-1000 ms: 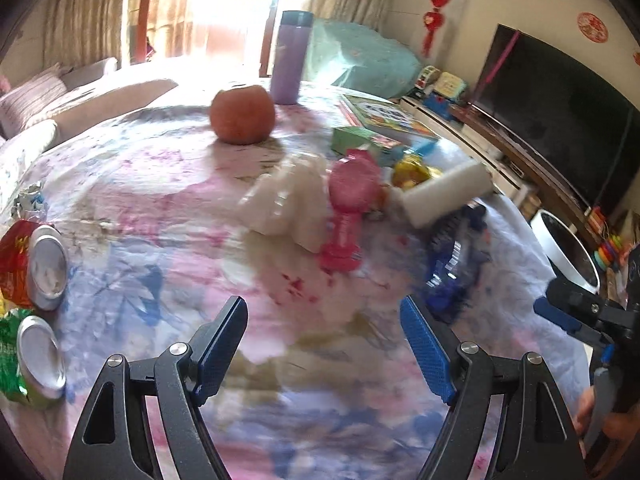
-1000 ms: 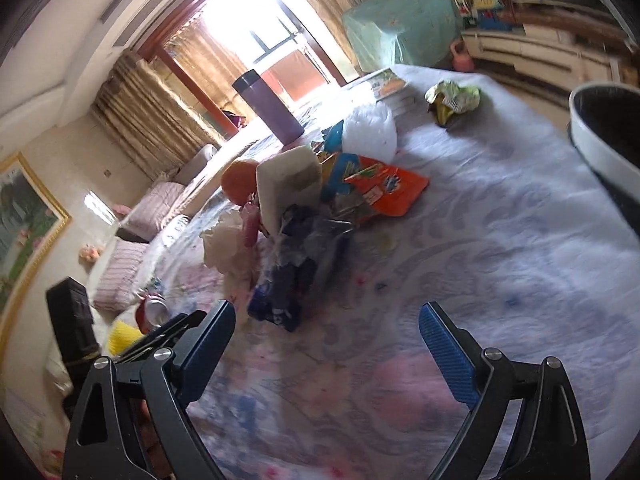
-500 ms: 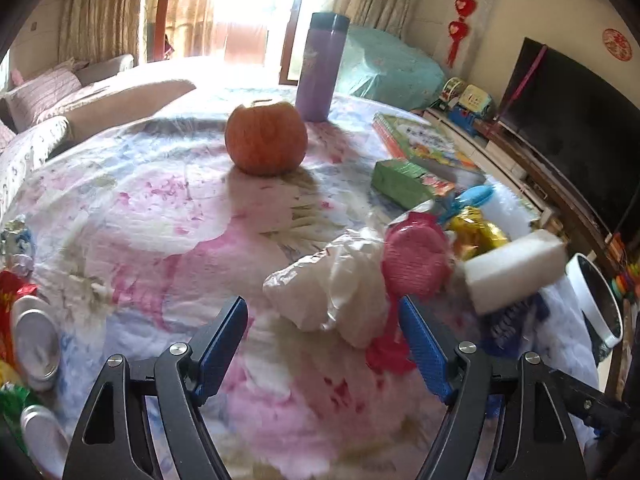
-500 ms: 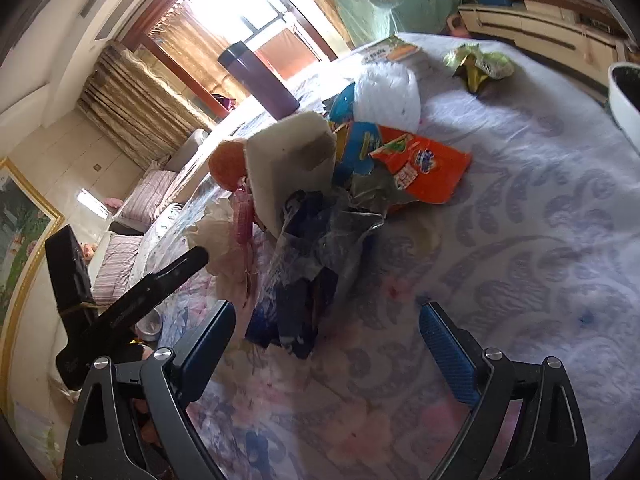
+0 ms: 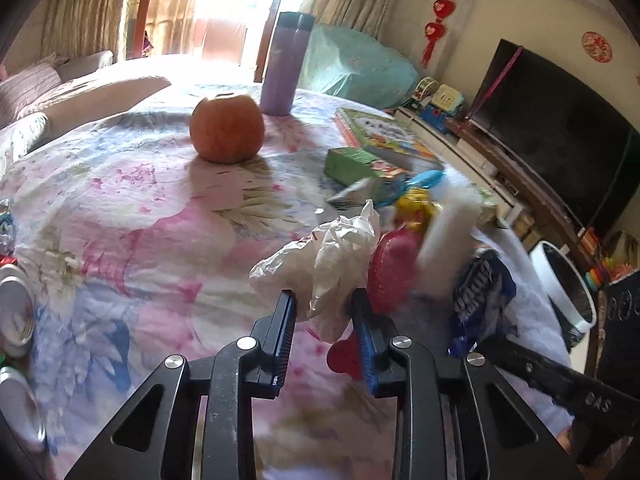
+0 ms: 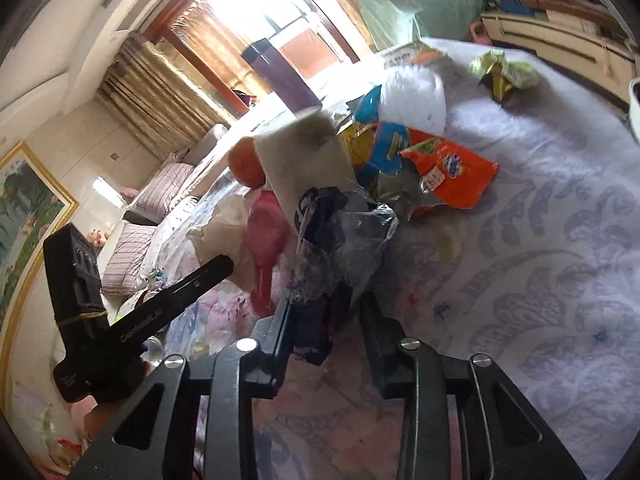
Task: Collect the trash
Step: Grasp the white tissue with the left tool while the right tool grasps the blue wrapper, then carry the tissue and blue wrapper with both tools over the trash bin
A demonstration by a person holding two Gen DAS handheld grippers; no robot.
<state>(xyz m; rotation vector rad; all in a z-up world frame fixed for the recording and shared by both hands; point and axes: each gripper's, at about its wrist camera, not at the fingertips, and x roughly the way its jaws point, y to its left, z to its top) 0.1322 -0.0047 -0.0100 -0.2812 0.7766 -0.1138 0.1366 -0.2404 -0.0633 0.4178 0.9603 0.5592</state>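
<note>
My left gripper (image 5: 323,312) is shut on a crumpled white plastic bag (image 5: 324,256) in the middle of the flowered tablecloth (image 5: 120,216). My right gripper (image 6: 326,316) is shut on a dark blue and clear plastic wrapper (image 6: 340,236), which also shows in the left wrist view (image 5: 480,292). A white foam block (image 6: 304,160) leans over the wrapper, blurred in the left wrist view (image 5: 448,232). An orange snack packet (image 6: 452,168) and a green-yellow crumpled wrapper (image 6: 504,72) lie further off.
A pink brush (image 5: 388,276), an orange fruit (image 5: 227,128), a purple flask (image 5: 286,64), a green box (image 5: 356,162) and a picture book (image 5: 384,132) are on the table. Cans (image 5: 16,312) lie at the left edge. A white bin (image 5: 564,284) stands beside the table at right.
Both grippers moved forward and went from wide open to shut: the left on the white bag, the right on the blue wrapper. The foam block has tipped up.
</note>
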